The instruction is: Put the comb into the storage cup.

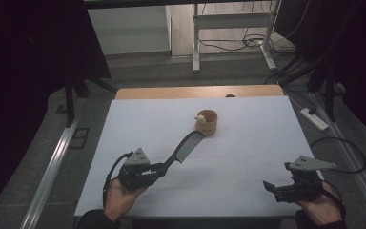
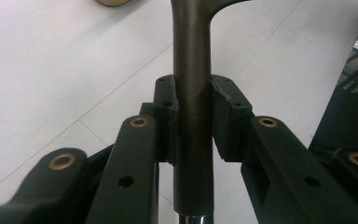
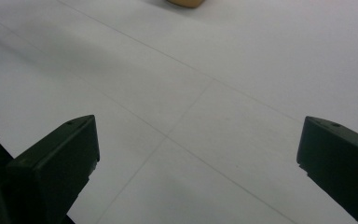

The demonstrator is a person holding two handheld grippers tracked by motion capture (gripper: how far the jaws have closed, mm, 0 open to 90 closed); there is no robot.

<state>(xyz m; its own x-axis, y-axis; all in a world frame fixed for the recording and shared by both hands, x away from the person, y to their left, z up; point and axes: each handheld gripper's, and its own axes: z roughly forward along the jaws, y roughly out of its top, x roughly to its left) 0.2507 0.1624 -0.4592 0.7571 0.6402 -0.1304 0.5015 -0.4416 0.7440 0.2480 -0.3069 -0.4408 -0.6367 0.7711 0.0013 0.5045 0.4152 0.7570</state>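
Jaws of the left gripper (image 2: 193, 121) are seen clamped on the handle of a dark comb (image 1: 185, 148), the pads pressing it from both sides in the left gripper view. From that grip the comb is carried slantwise away from the near-left part of the tabletop (image 1: 248, 143), its toothed end raised toward the middle and brought just beside a small wooden cup (image 1: 207, 122) that stands upright near the tabletop's centre, somewhat toward the far edge. Whether the teeth touch the cup cannot be told. A small pale object is seen at the cup's rim; its nature cannot be made out.

Jaws of the right gripper (image 3: 198, 154) are held wide apart with nothing between them, above bare white surface near the near-right corner, well apart from comb and cup.

The pick-up of the comb is judged complete. Delivery to the cup appears to be in hand: the comb is not yet inside the cup, and release remains to be done.
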